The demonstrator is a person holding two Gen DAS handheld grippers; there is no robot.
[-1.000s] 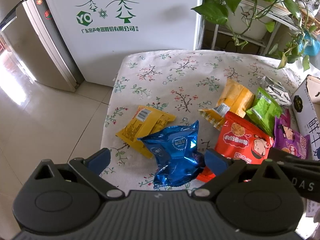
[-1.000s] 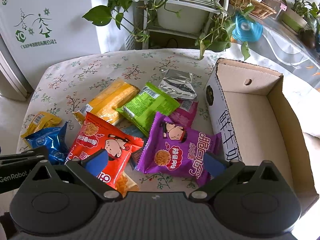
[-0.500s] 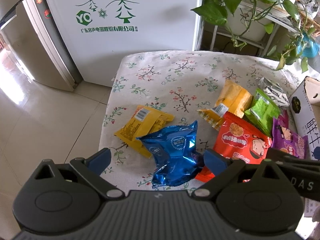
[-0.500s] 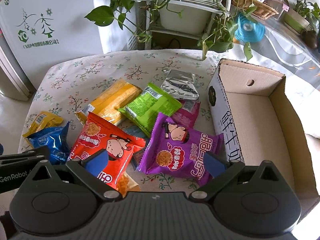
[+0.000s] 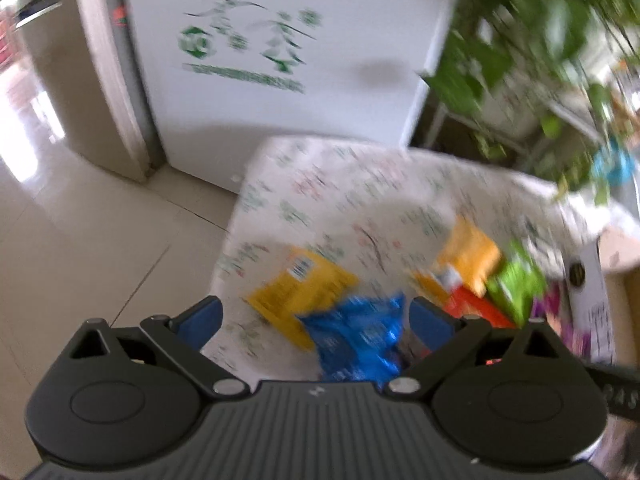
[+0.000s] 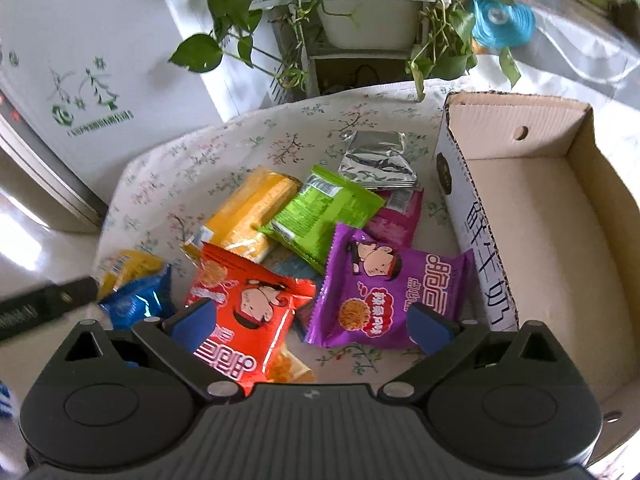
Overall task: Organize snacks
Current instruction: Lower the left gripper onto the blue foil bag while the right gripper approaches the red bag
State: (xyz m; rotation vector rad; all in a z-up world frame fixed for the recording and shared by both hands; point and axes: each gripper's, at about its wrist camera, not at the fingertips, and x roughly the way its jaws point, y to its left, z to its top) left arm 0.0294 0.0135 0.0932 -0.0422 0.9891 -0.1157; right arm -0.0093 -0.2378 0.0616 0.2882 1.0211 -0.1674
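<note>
Several snack packets lie on a floral tablecloth point(image 6: 248, 148). A purple packet point(image 6: 384, 300) and a red packet point(image 6: 244, 312) sit nearest my right gripper point(image 6: 310, 322), which is open above them. Behind are a green packet point(image 6: 320, 212), an orange packet point(image 6: 248, 212), a silver packet point(image 6: 376, 160) and a magenta packet point(image 6: 396, 216). An empty cardboard box point(image 6: 532, 216) stands at the right. The left wrist view is blurred: my left gripper point(image 5: 316, 320) is open over a blue packet point(image 5: 356, 336), beside a yellow packet point(image 5: 300, 288).
A white freezer point(image 5: 280, 60) stands behind the table, with a metal door to its left. A plant rack with trailing leaves point(image 6: 360, 20) is at the back. Tiled floor point(image 5: 80, 220) lies beyond the table's left edge.
Both grippers have shifted; the left wrist view is now motion-blurred and the table appears farther. The right view has tilted and closed in on the purple and red packets. No packet has moved.
</note>
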